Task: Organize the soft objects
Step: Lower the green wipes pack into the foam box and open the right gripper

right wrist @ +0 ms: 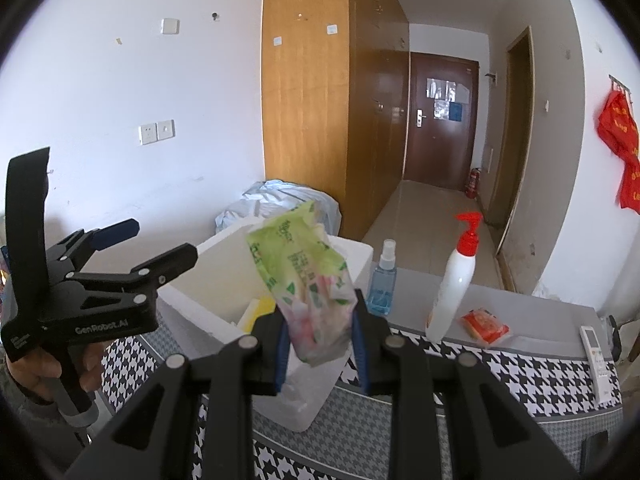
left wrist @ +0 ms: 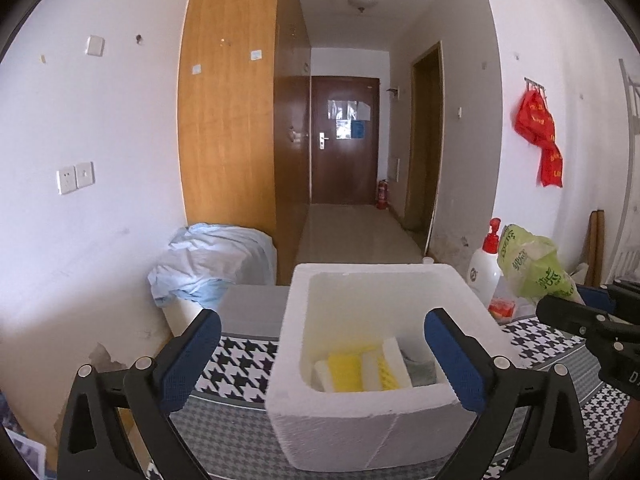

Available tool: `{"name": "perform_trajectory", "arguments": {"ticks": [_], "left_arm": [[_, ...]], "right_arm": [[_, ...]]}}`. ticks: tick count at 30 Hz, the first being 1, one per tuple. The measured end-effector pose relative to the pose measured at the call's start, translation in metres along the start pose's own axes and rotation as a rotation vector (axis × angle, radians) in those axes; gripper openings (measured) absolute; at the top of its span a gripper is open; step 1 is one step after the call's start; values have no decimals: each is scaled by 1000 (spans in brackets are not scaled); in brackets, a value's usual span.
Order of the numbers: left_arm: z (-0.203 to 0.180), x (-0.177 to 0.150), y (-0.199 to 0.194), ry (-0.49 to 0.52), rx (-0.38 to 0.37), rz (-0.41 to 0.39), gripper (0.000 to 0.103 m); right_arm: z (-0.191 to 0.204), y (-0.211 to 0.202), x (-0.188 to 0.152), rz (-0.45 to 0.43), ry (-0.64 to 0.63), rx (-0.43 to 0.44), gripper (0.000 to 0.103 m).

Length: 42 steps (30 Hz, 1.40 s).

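A white foam box stands on the houndstooth-covered table, with yellow and white sponges lying inside it. My left gripper is open wide just in front of the box, with nothing between its blue pads. In the right wrist view the left gripper shows at the left, held by a hand, beside the box. My right gripper is shut on a green soft tissue pack, held above the box's right near corner. In the left wrist view, that pack appears at the right.
A white pump bottle with a red top, a blue spray bottle, a red packet and a white remote lie right of the box. A crumpled blue cloth is heaped behind the table at the left. A wardrobe and corridor lie beyond.
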<state>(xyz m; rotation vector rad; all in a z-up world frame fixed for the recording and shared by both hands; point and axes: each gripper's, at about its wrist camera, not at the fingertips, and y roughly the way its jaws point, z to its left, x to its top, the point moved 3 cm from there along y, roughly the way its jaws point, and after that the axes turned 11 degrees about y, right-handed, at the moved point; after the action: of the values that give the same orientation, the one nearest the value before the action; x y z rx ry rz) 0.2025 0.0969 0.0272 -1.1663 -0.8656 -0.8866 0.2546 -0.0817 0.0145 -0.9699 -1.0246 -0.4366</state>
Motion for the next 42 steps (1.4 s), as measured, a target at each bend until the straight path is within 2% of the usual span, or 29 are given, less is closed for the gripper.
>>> {"name": "perform_trajectory", "arguments": {"ticks": [19, 37, 39, 41, 42], "left_arm": [[29, -18, -9, -34, 64, 22, 102], [45, -30, 1, -44, 83, 62, 102], [45, -31, 1, -45, 89, 64, 102], [46, -32, 0, -47, 93, 68, 102], [47, -32, 0, -50, 97, 69, 102]], "right_arm": [[14, 41, 8, 56, -22, 5, 31], [21, 76, 16, 125, -26, -2, 31], [23, 78, 16, 132, -30, -5, 37], [23, 77, 16, 132, -30, -4, 50], [22, 76, 16, 126, -26, -4, 61]]}}
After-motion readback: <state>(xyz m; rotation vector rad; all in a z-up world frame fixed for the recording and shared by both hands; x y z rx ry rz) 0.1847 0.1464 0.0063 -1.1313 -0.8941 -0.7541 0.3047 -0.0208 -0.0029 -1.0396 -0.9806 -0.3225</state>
